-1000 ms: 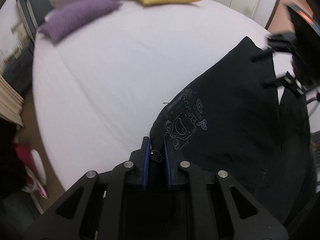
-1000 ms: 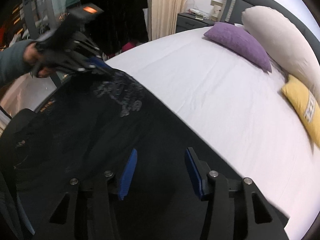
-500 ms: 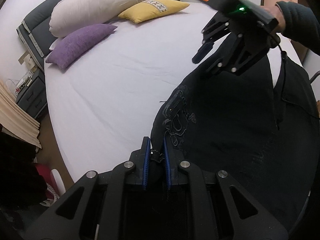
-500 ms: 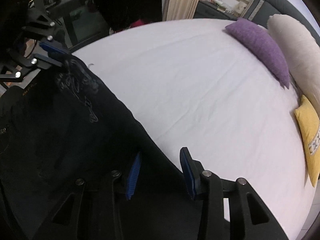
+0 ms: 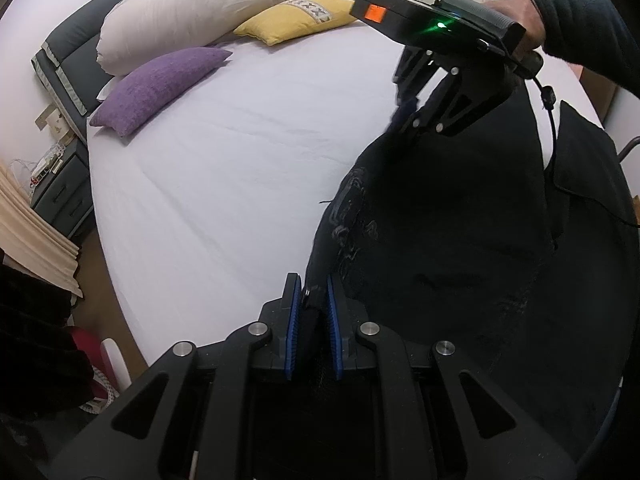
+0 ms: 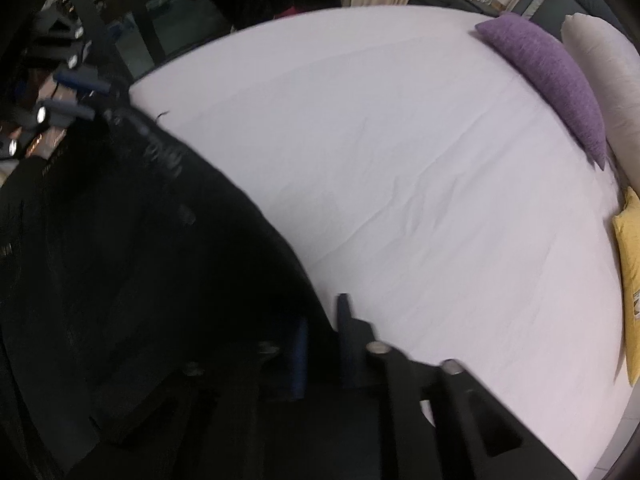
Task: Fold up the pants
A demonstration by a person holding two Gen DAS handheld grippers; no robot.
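Note:
Black pants (image 5: 448, 216) with pale embroidery hang in the air over the near edge of a white bed (image 5: 248, 152). My left gripper (image 5: 313, 304) is shut on one corner of their top edge. My right gripper (image 5: 400, 120), held by a hand in a dark sleeve, grips the far end of that edge. In the right wrist view the pants (image 6: 132, 248) fill the left side and my right gripper (image 6: 322, 332) is shut on their edge, blurred. The left gripper (image 6: 76, 96) shows there at far left.
A purple cushion (image 5: 160, 84), a long cream pillow (image 5: 200, 12) and a yellow cushion (image 5: 296, 16) lie at the grey headboard. A dark nightstand (image 5: 60, 188) and beige curtain (image 5: 36, 244) stand left of the bed. White wardrobe doors are behind.
My right gripper has closed from open onto the pants' edge and risen. Both grippers have lifted the pants higher above the bed.

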